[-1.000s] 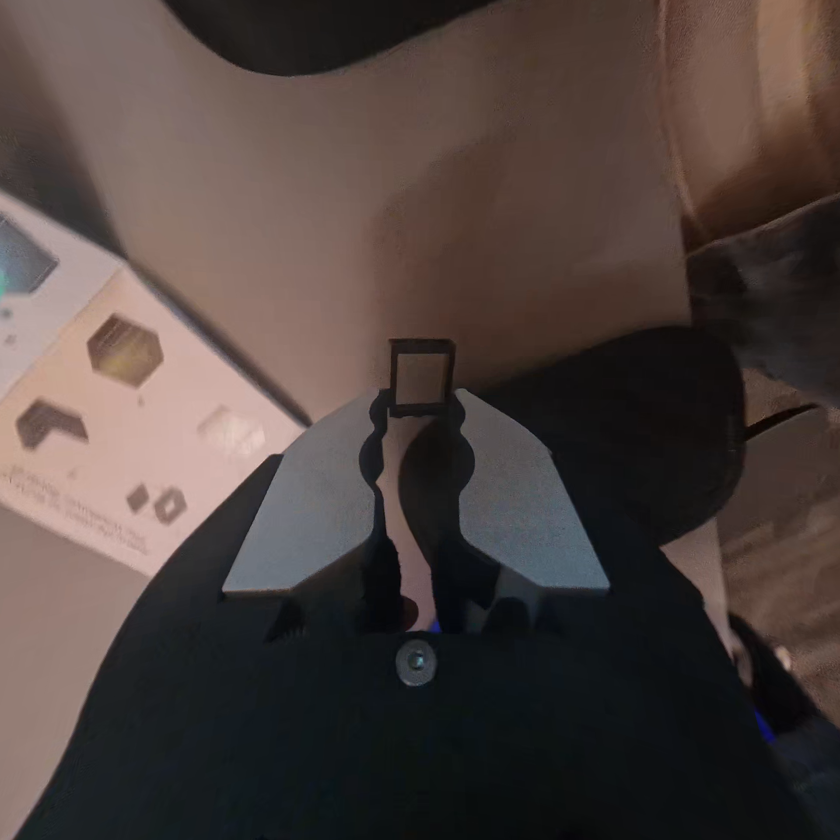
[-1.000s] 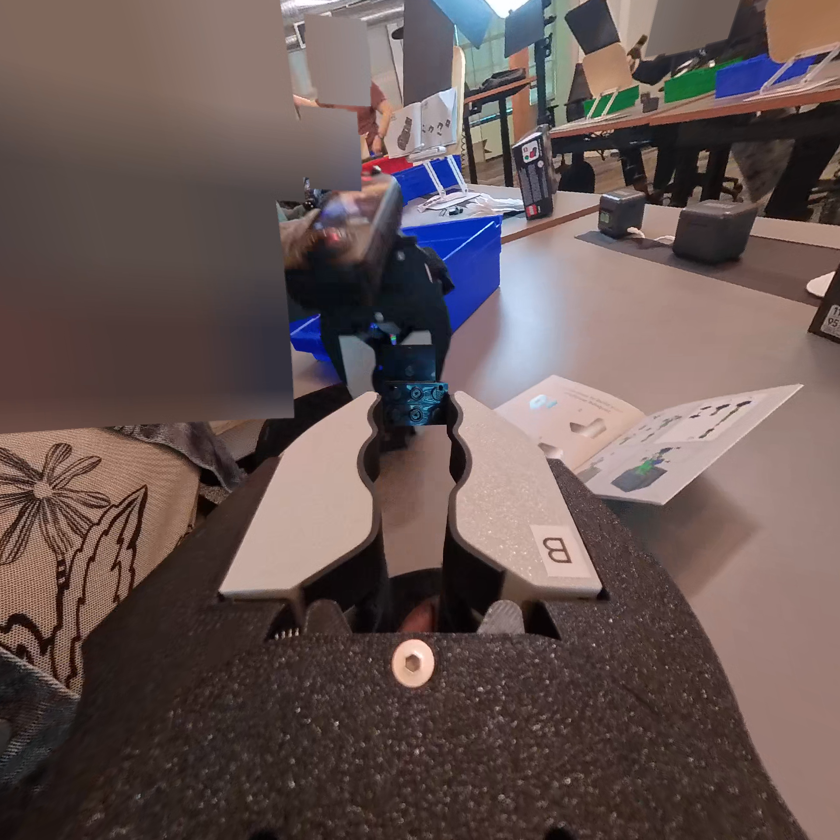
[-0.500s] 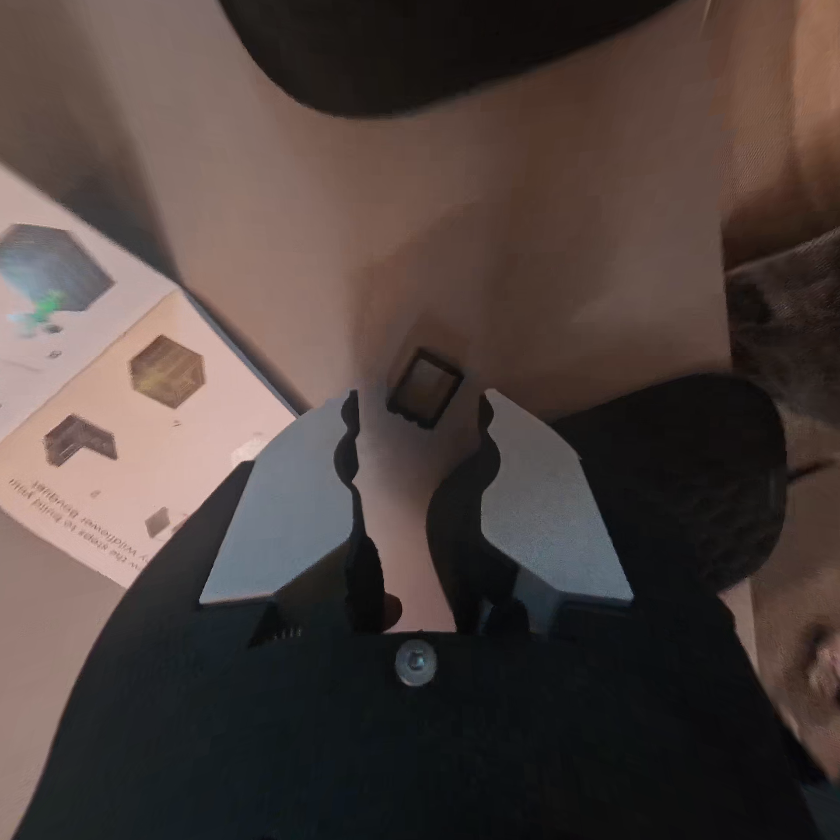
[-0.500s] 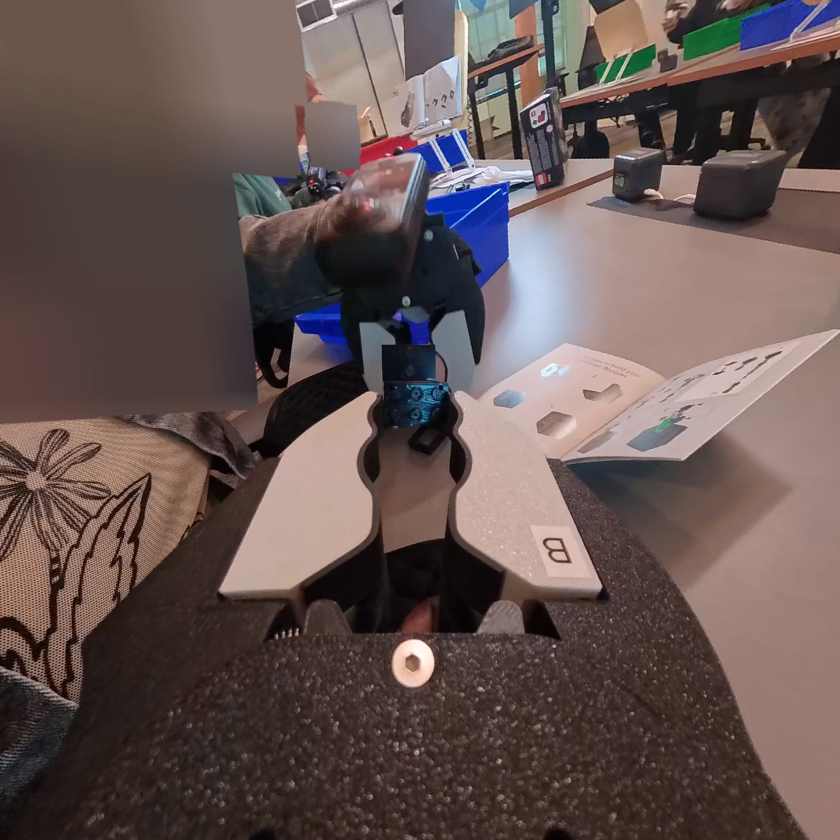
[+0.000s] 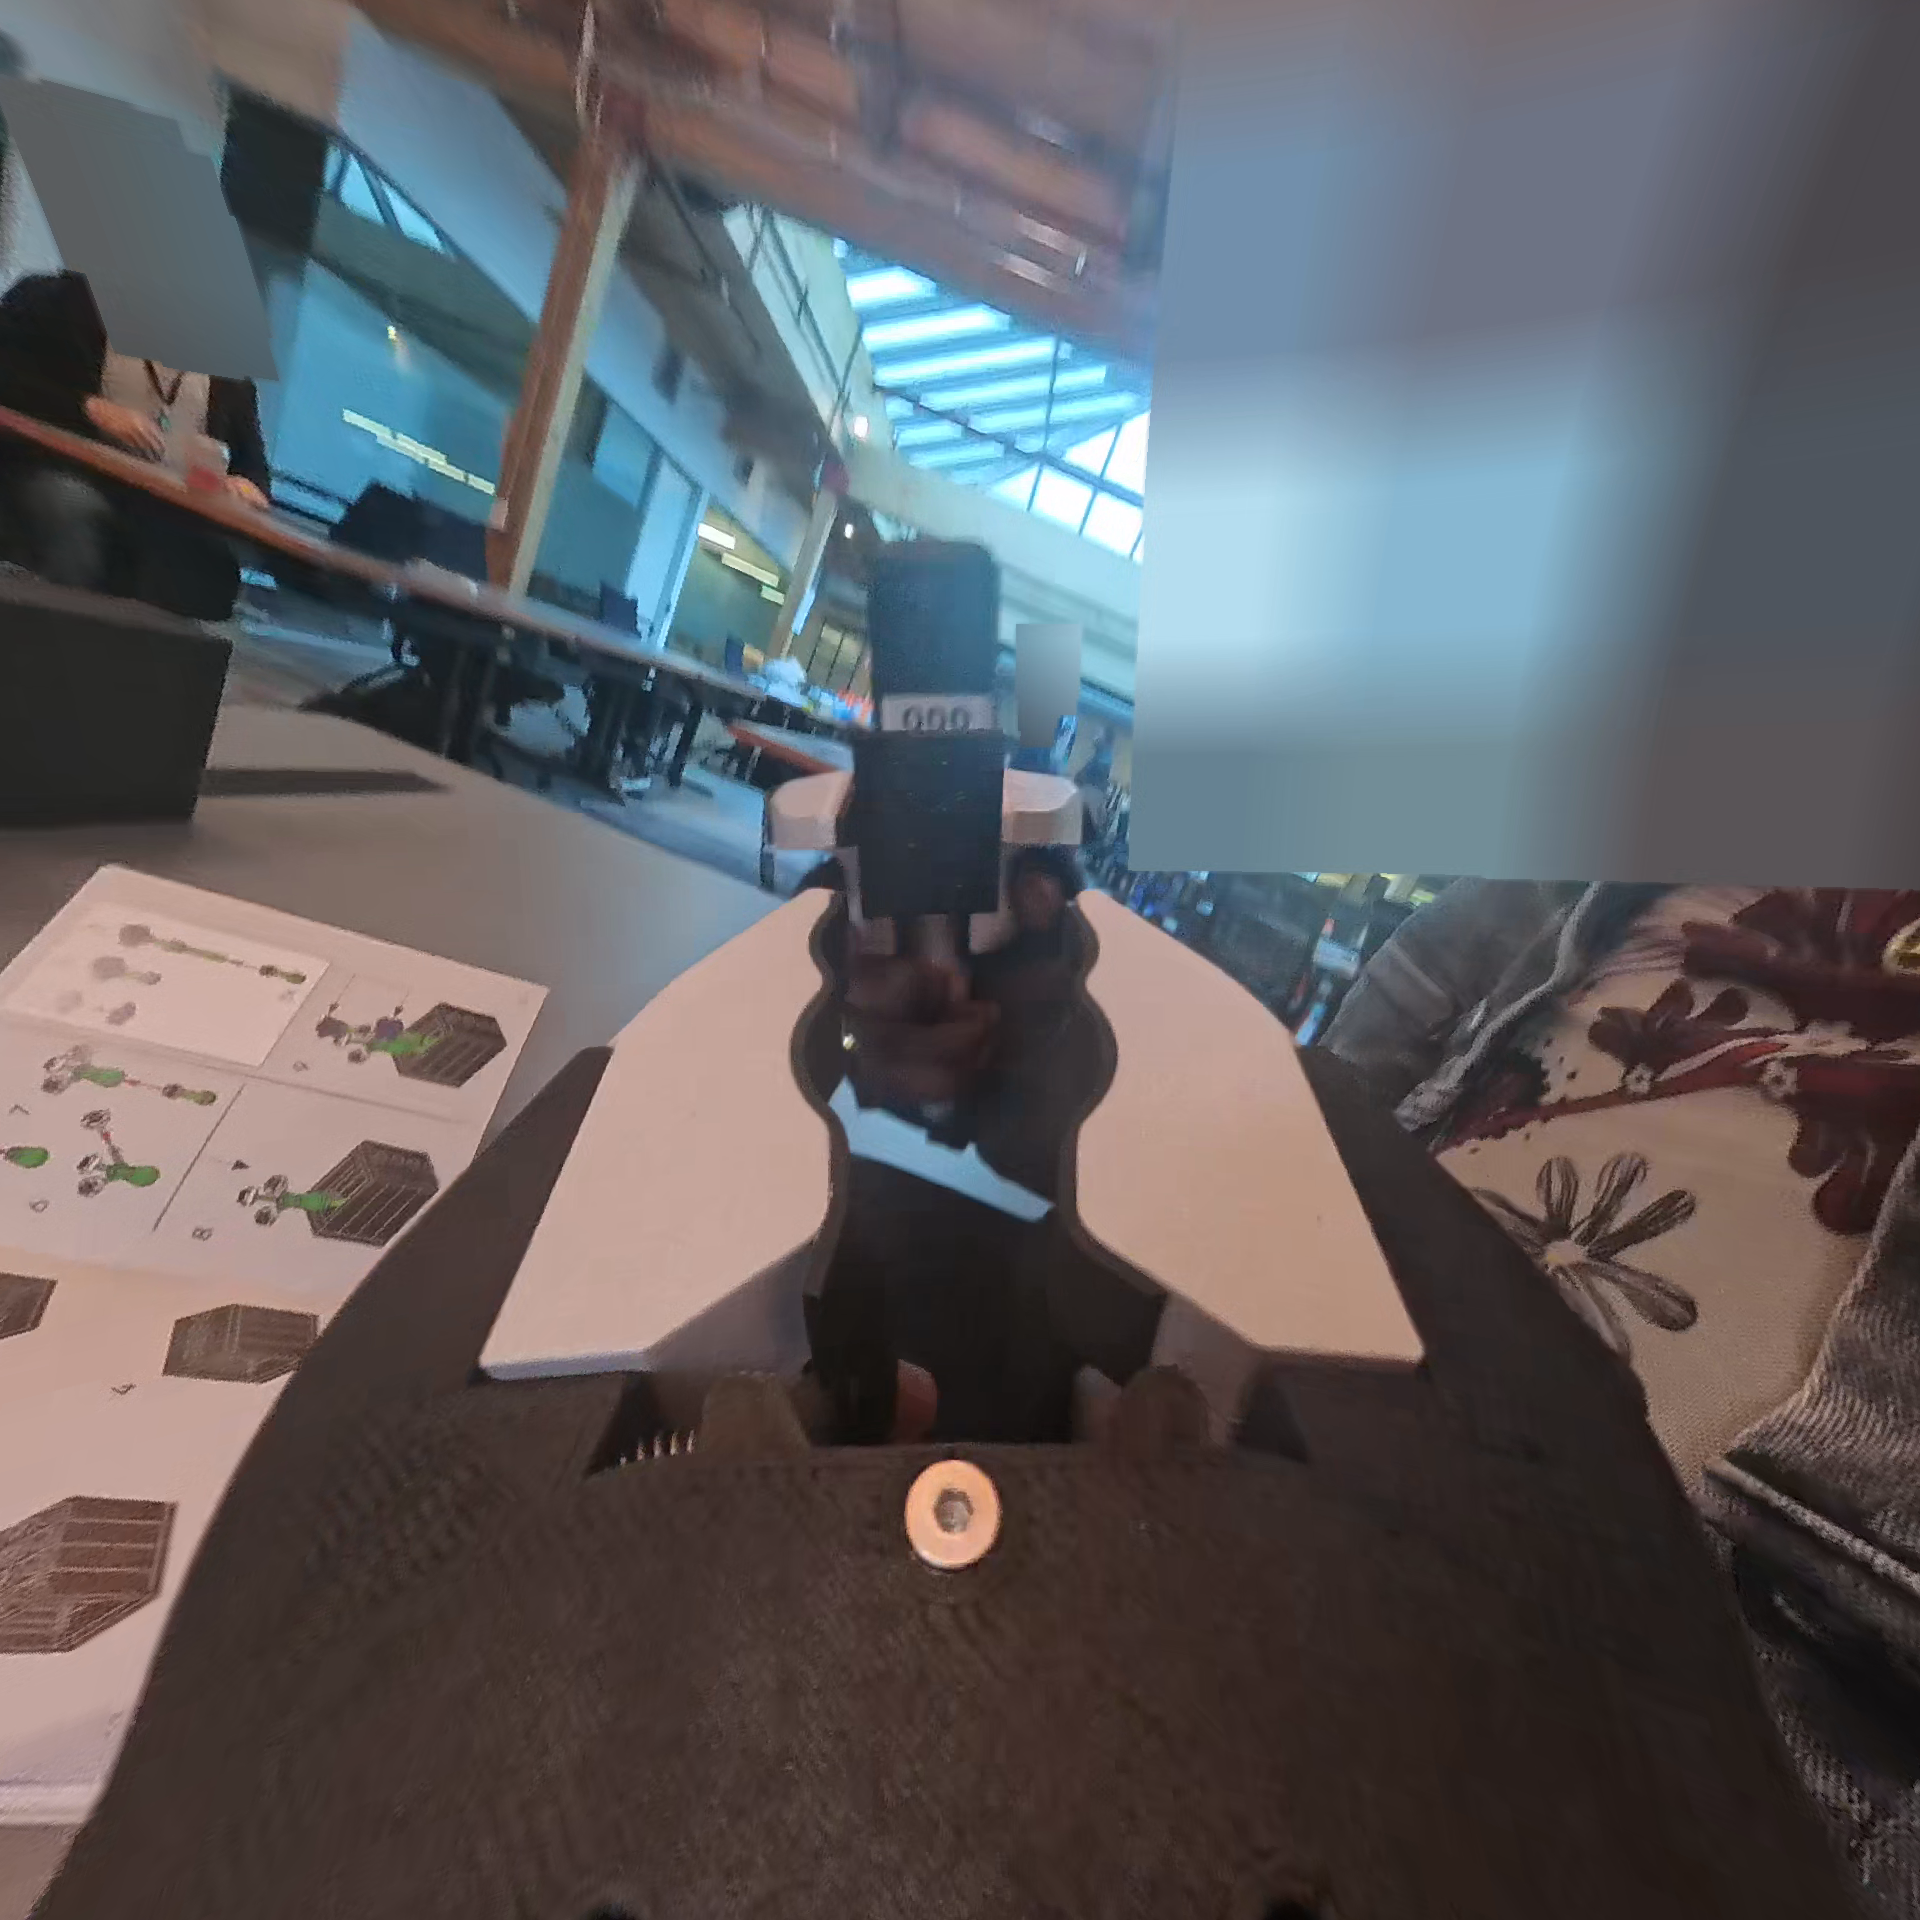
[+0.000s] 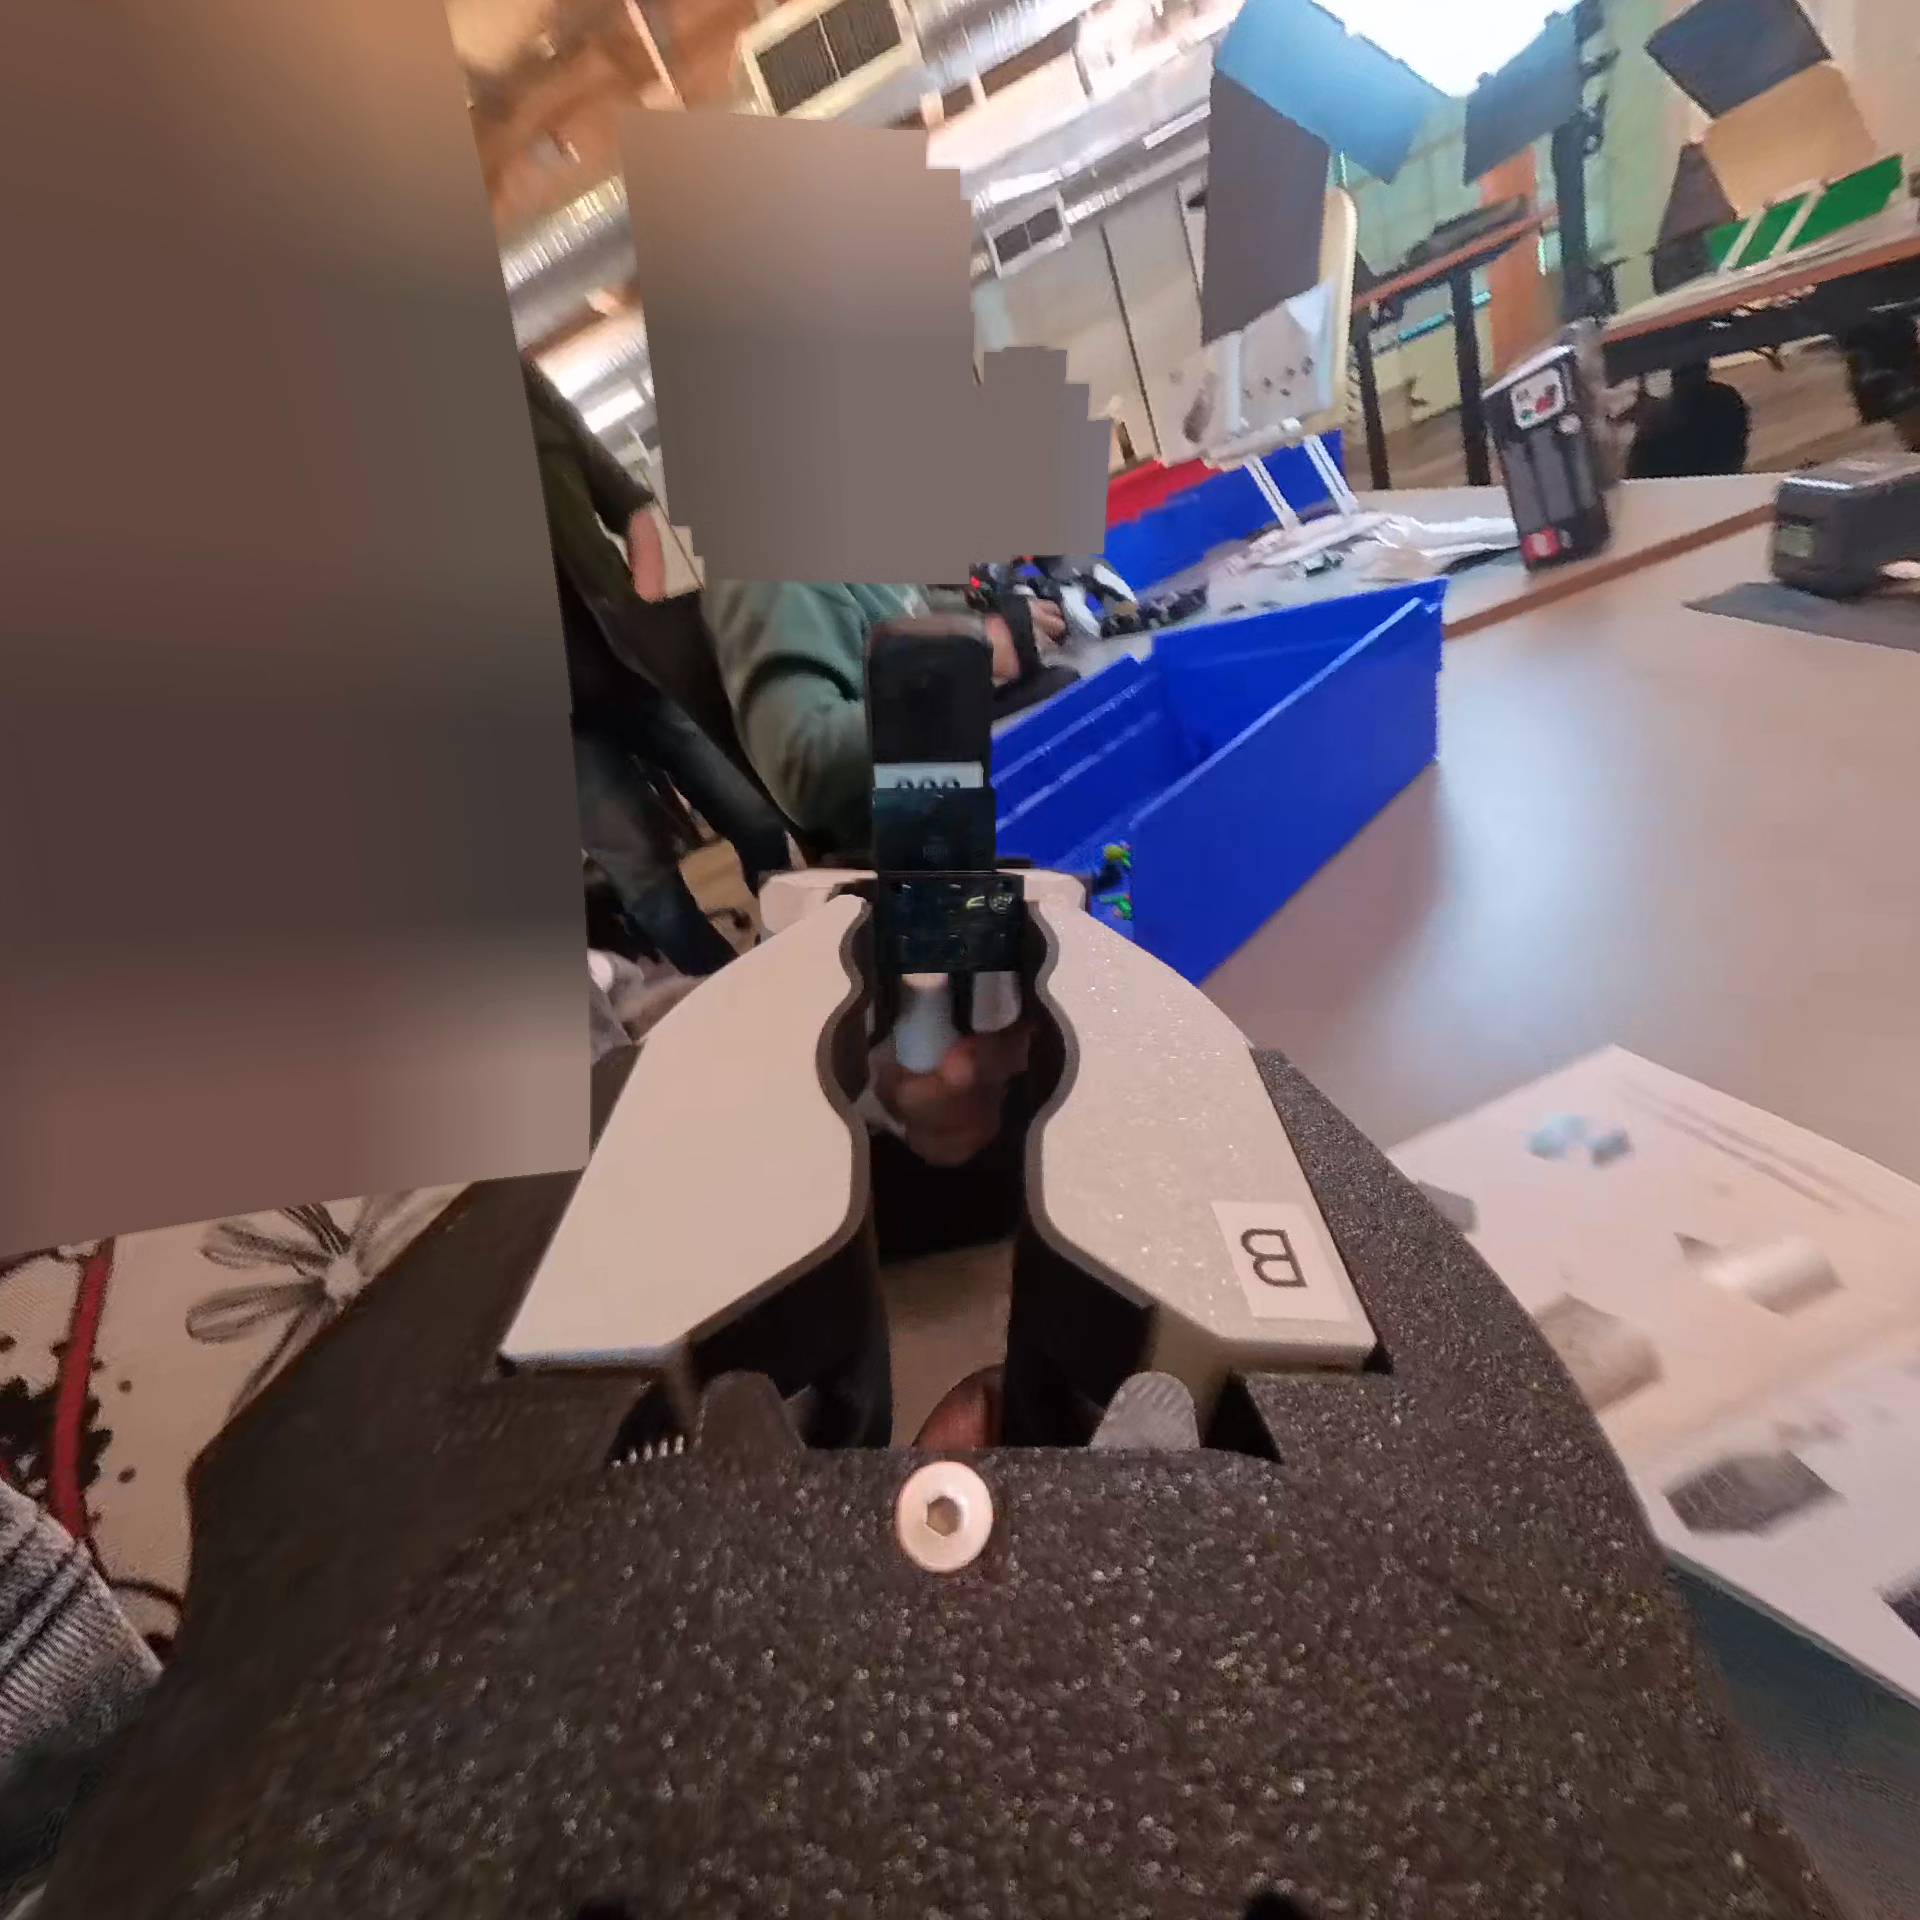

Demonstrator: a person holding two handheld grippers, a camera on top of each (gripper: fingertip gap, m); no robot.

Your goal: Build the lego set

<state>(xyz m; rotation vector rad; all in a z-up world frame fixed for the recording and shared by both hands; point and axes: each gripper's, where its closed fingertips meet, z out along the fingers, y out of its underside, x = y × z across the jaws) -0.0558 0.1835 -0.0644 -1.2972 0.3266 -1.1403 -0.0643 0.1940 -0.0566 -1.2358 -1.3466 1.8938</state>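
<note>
Two grippers are held nose to nose above the desk, each looking straight into the other's camera. The right gripper (image 6: 951,914) has its fingers closed on a small black lego piece (image 6: 945,925), which is pinched at the very tips and kept in the air, clear of the desk. The left gripper (image 5: 951,914) is seen with its fingers spread apart and nothing between them; in its own view the black piece sits just beyond its tips, flanked by the pale fingers of the opposite gripper. Something pale is glimpsed under the piece, but what it is cannot be told.

An open instruction booklet (image 5: 260,1091) is laid flat on the desk, near the edge where the person's patterned clothing (image 5: 1662,1143) is visible. A blue bin (image 6: 1299,779) with a few loose coloured parts is placed farther in, toward the far edge.

The step in hand is judged to be a joining or hand-over in mid-air, with the black piece offered by the right side while the left side is lined up but empty. For the next move, either a fresh part would have to be fetched by the left fingers, or they would have to be closed squarely on the offered piece. Alignment should be kept true, since the grip is shallow.
</note>
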